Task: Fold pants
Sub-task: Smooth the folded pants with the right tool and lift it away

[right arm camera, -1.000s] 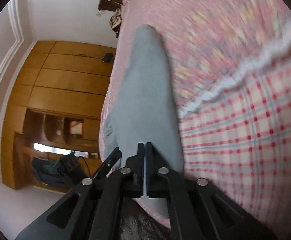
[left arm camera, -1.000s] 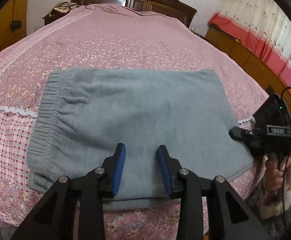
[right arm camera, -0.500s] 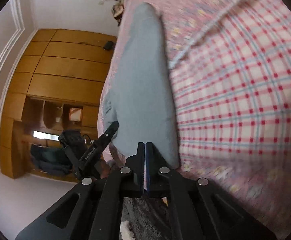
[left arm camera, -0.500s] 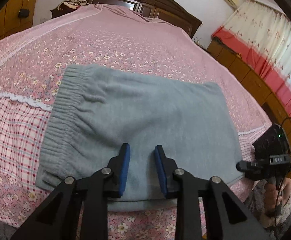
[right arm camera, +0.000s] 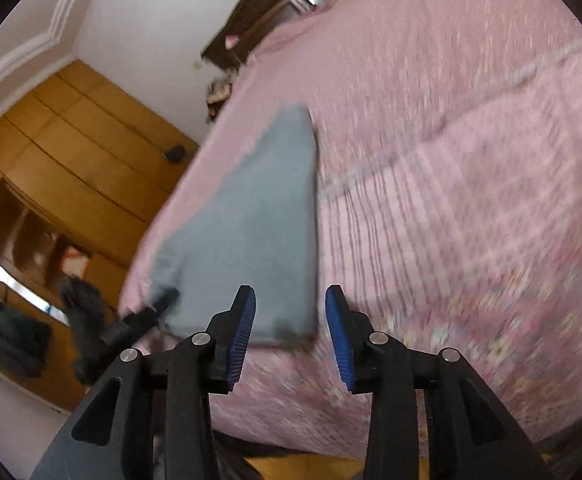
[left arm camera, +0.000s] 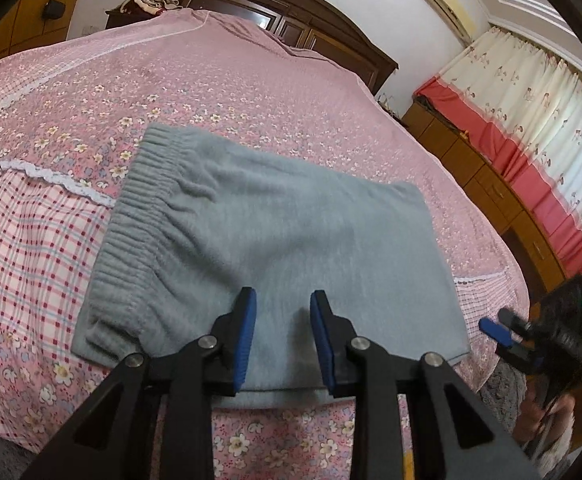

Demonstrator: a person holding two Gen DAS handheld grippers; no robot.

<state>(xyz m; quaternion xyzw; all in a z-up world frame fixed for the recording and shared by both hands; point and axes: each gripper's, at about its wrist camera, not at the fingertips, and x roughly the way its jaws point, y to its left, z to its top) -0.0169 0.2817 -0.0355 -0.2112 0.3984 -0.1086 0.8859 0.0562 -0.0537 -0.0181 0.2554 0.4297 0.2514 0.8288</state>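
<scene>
Now both grippers, left (left arm camera: pixel 282 334) and right (right arm camera: pixel 290 330), tilted down over folded pants (left arm camera: pixel 275 240), jaws apart (right's just opening), empty.

Soft, even daylight fills the room, entering through the pale curtains (left arm camera: pixel 531 120) on the right side of the left wrist view, where the fabric glows almost white. Shadows are faint: only a mild darkening lies under the near edge of the grey pants (left arm camera: pixel 275 240) on the bed (left arm camera: pixel 251 92). The left wrist view is fairly sharp at its centre, though the far right edge smears slightly. The right wrist view is heavily motion-blurred; the bedspread pattern streaks and the wooden wardrobe (right arm camera: pixel 71 168) is soft. Both views bend strongly at the edges, with black vignetting in the corners.
</scene>
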